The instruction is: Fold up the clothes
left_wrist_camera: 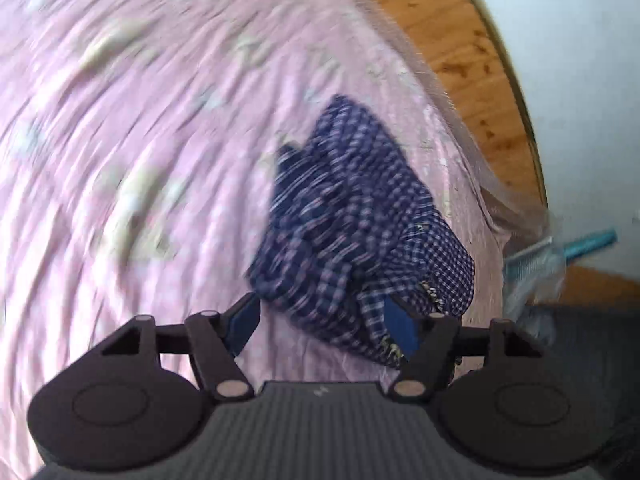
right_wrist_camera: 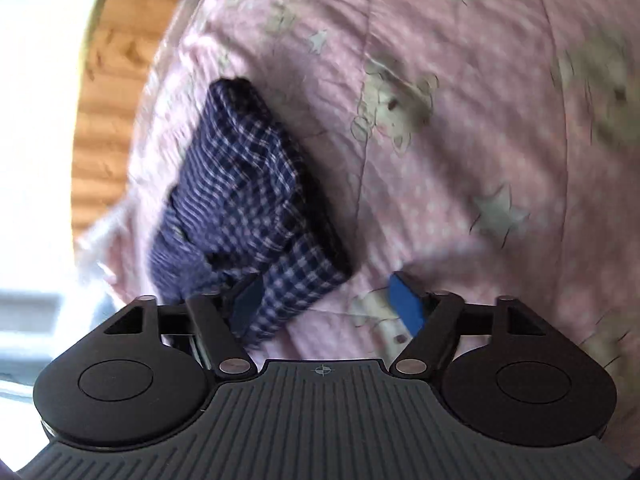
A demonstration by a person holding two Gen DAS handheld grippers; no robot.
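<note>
Checked cloth (left_wrist_camera: 352,216) lies bundled in a compact, roughly folded packet on the pink bedsheet (left_wrist_camera: 140,140), close to the edge of the bed that borders the wooden floor (left_wrist_camera: 452,40) — likely set there to keep the middle of the bed free; the left gripper (left_wrist_camera: 326,326) stands with jaws wide apart, the cloth's near corner between them but not pinched; the right gripper (right_wrist_camera: 328,308) is likewise spread, one pad beside the cloth's corner, gripping nothing — both look released.
</note>
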